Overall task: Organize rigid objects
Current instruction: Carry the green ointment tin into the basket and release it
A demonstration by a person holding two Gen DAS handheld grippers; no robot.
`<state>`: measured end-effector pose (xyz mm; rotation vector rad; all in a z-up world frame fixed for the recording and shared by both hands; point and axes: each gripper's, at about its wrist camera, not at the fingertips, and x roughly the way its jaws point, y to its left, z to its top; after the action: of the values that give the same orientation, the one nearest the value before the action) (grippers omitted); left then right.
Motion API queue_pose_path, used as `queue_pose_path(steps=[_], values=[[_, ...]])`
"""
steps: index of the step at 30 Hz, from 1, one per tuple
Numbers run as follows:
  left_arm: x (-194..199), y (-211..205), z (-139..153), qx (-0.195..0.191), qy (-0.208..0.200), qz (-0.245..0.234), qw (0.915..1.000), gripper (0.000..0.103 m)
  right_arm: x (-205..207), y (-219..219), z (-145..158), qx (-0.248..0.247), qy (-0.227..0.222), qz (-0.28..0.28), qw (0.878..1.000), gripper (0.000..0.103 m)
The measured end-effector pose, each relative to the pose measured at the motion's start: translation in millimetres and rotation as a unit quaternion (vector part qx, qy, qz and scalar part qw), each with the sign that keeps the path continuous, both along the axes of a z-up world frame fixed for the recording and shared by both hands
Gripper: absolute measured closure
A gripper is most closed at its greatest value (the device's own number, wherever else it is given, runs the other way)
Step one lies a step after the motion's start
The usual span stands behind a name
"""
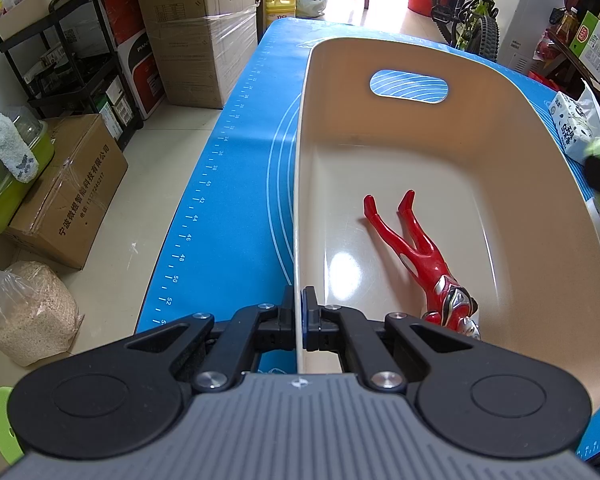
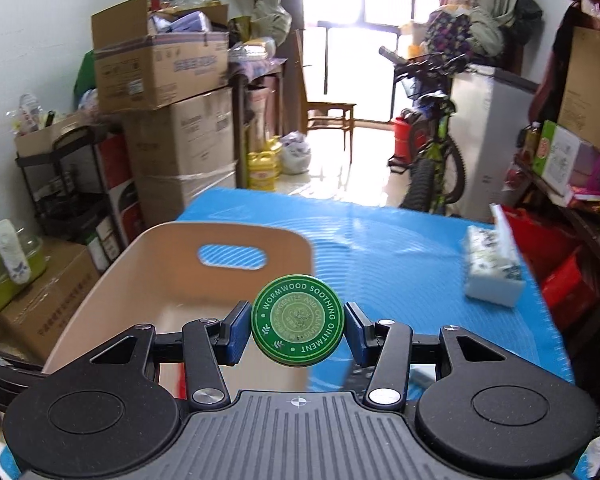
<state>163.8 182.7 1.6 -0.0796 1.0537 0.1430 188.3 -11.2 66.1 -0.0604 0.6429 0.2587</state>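
With the red figure (image 1: 424,260) already lying in the beige bin (image 1: 480,92), the left gripper (image 1: 299,312) pinched the bin's near wall while the right gripper (image 2: 298,326) clamped the green ointment tin (image 2: 298,322) above the blue mat (image 2: 400,256) (not yet binned, tissue pack (image 2: 494,266) aside).

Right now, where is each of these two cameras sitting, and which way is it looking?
Left wrist: sits on the left gripper, looking along its jaws, clamped on the rim of the beige bin; a red toy figure lies inside.
Right wrist: sits on the right gripper, raised beside the bin, jaws closed on a green ointment tin, facing the window.
Shared: the bin, blue mat, tissue pack, bicycle.
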Motion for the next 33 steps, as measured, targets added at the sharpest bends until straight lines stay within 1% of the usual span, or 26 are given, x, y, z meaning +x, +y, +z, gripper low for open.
queue_pose_path(steps=[5, 8, 12, 17, 21, 26, 29, 31, 33], values=[[1, 0, 0, -0.001, 0.0, 0.0, 1.0, 0.099, 2, 27, -13, 0.004, 0.035, 0.037, 0.999, 0.048], [1, 0, 0, -0.001, 0.0, 0.0, 1.0, 0.1, 2, 42, -23, -0.005, 0.053, 0.053, 0.997, 0.049], [1, 0, 0, -0.001, 0.0, 0.0, 1.0, 0.1, 1, 55, -38, -0.016, 0.082, 0.065, 0.994, 0.049], [0, 0, 0, -0.001, 0.0, 0.0, 1.0, 0.1, 1, 69, -58, -0.04, 0.121, 0.072, 0.989, 0.049], [1, -1, 0, 0.0, 0.001, 0.0, 1.0, 0.1, 6, 69, -72, -0.039, 0.158, 0.082, 0.983, 0.049], [1, -1, -1, 0.0, 0.001, -0.001, 1.0, 0.1, 10, 69, -73, -0.038, 0.172, 0.081, 0.981, 0.049], [1, -1, -1, 0.002, 0.001, -0.001, 1.0, 0.1, 9, 69, -71, -0.036, 0.172, 0.083, 0.981, 0.047], [1, -1, -1, 0.001, 0.001, -0.001, 1.0, 0.1, 7, 64, -69, -0.019, 0.17, 0.088, 0.981, 0.042], [1, -1, -1, 0.002, 0.001, -0.001, 1.0, 0.099, 8, 58, -66, -0.001, 0.169, 0.087, 0.982, 0.04]])
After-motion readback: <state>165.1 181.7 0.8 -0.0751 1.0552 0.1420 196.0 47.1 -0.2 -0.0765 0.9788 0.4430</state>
